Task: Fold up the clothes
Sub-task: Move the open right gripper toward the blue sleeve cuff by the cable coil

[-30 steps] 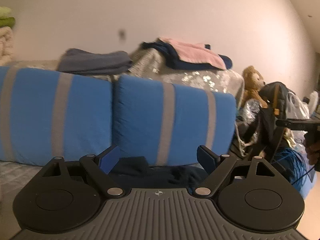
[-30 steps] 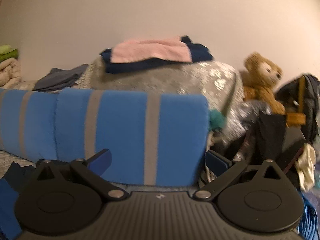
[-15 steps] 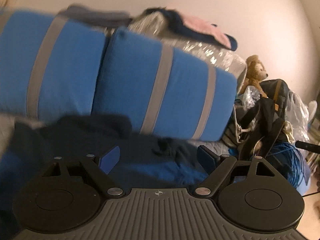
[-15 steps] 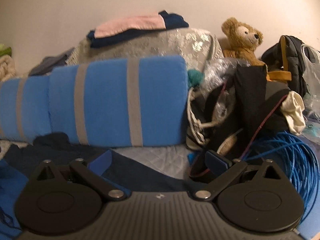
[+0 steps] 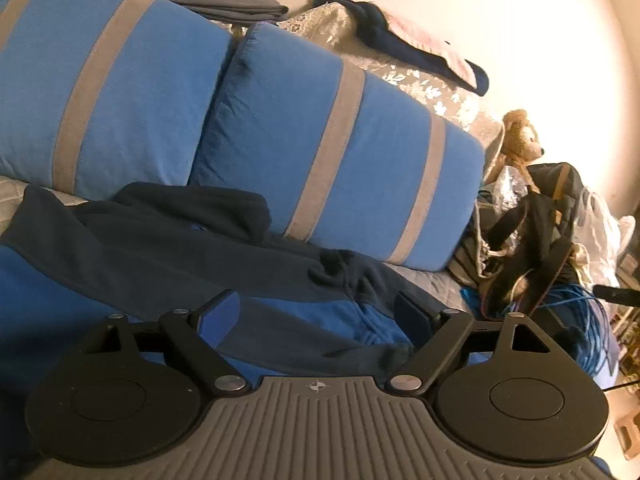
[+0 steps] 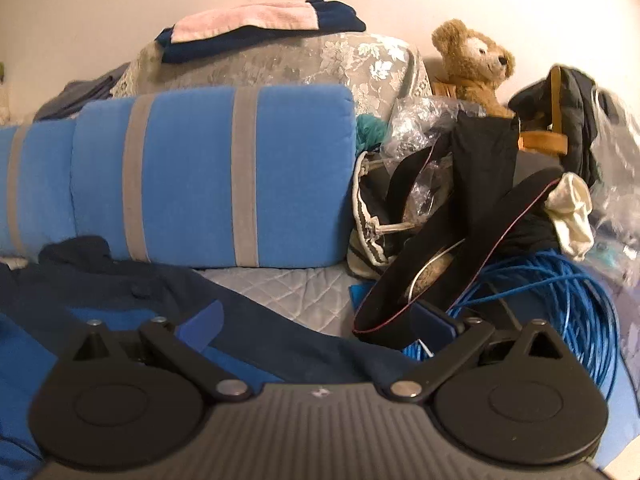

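Observation:
A navy and bright-blue hooded top [image 5: 168, 256] lies spread on the grey quilted seat, its hood bunched against the striped cushions. My left gripper [image 5: 316, 314] hovers open just above the garment's middle, nothing between its blue pads. In the right wrist view the same top [image 6: 132, 300] fills the lower left, one navy sleeve running right beneath the tool. My right gripper [image 6: 316, 324] is open over that sleeve's outer end, holding nothing.
Blue cushions with grey stripes [image 5: 336, 152] back the seat. Folded clothes [image 6: 256, 24] rest on a silver-patterned cover behind. To the right sit a teddy bear [image 6: 472, 60], dark bags and straps [image 6: 472, 216], and a coil of blue cable [image 6: 560, 304].
Both grippers have tipped downward and come closer to the seat; the hooded top now fills the lower part of each view. Both stayed open.

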Available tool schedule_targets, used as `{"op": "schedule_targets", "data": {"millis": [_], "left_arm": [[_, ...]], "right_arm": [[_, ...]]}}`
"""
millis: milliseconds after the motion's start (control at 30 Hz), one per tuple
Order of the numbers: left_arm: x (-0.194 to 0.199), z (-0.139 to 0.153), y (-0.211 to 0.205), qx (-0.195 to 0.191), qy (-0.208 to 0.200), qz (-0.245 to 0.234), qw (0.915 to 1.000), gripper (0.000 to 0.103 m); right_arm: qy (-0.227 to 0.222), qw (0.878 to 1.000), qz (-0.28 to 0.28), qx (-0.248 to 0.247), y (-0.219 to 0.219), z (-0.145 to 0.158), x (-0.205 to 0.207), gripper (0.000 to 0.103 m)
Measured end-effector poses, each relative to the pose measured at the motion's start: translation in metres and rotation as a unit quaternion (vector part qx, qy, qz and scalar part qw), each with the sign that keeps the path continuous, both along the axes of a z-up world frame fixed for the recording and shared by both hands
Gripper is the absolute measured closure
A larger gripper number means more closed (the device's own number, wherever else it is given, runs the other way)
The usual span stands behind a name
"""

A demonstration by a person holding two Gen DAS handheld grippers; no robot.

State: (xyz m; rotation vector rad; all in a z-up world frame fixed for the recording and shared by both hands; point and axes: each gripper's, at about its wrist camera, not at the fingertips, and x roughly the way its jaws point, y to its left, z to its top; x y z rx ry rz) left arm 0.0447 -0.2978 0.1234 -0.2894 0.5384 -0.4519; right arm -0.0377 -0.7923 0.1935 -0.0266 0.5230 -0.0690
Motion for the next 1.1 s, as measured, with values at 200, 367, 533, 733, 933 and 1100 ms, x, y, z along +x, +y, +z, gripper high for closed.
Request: {"op": "schedule_targets", "data": {"millis": [200, 367, 533, 733, 933, 1100], "left_arm": [[-0.003, 0.001, -0.001, -0.007, -0.008, -0.012, 0.9999, 0.018], [-0.003, -0.001, -0.007, -0.004, -0.002, -0.03, 0.9995, 0.018], [-0.001, -0.003, -0.013, -0.009, -0.005, -0.039, 0.9992, 0.018], [0.001, -0.005, -0.008, -0.018, 0.003, -0.025, 0.9995, 0.018], [-0.001, -0.001, -0.001, -0.025, -0.004, -0.011, 0.9996, 0.018], [-0.003, 0.0, -0.003, -0.021, -0.009, -0.015, 0.9996, 0.018]], "right_arm": [[-0.008, 0.999, 0.016, -0.033, 0.02, -0.018, -0.017, 0.0], [-0.022, 1.0, 0.005, -0.017, 0.022, -0.026, -0.039, 0.0], [-0.033, 0.999, -0.009, 0.007, 0.017, -0.023, -0.058, 0.0], [-0.059, 0.998, -0.031, 0.009, 0.001, -0.03, -0.08, 0.0], [-0.098, 0.99, -0.09, 0.037, -0.026, -0.061, -0.103, 0.001], [-0.12, 0.982, -0.141, 0.047, -0.04, -0.081, -0.124, 0.006]]}}
